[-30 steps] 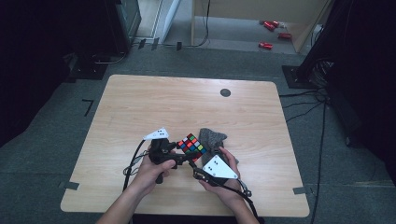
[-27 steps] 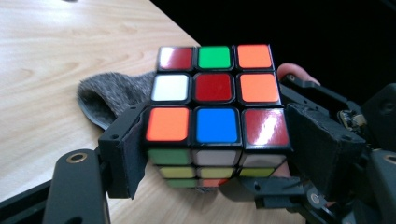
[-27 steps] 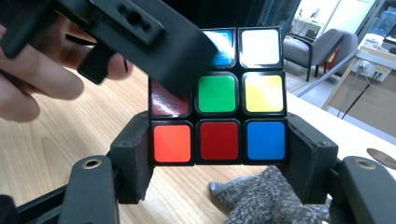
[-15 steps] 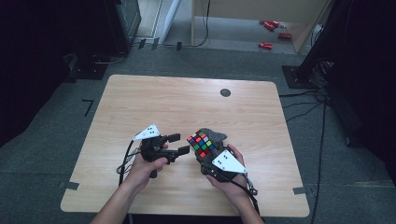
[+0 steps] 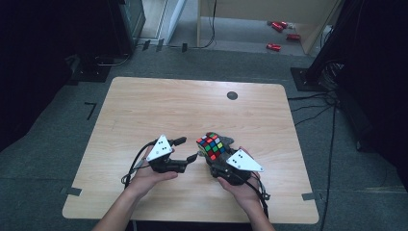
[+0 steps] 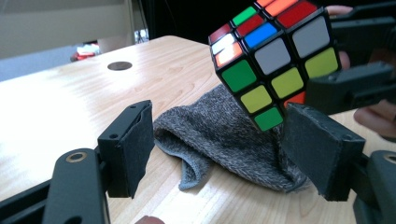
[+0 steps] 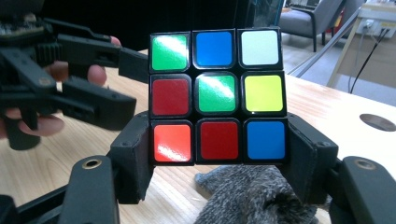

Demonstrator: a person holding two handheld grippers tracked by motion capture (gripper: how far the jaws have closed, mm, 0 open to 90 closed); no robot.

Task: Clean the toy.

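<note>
the right gripper [image 5: 215, 159] is clamping the cube [image 5: 212, 146] between its jaws, lifted above the grey cloth [image 6: 224, 135]; the left gripper [image 5: 186, 149], jaws gaping open, is sitting just left of it.

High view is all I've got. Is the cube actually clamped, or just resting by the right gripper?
Observer: Clamped. In the right gripper view the cube sits between the right gripper pads, which press its bottom row from both sides.
Operator: Is it off the table?
Observer: Yes. The left gripper view shows the cube's lowest corner in the air above the grey knit cloth, which lies on the table.
Operator: Left gripper holding anything?
Observer: No. The left gripper is open, its pads wide apart, with the cloth beyond them.
</note>
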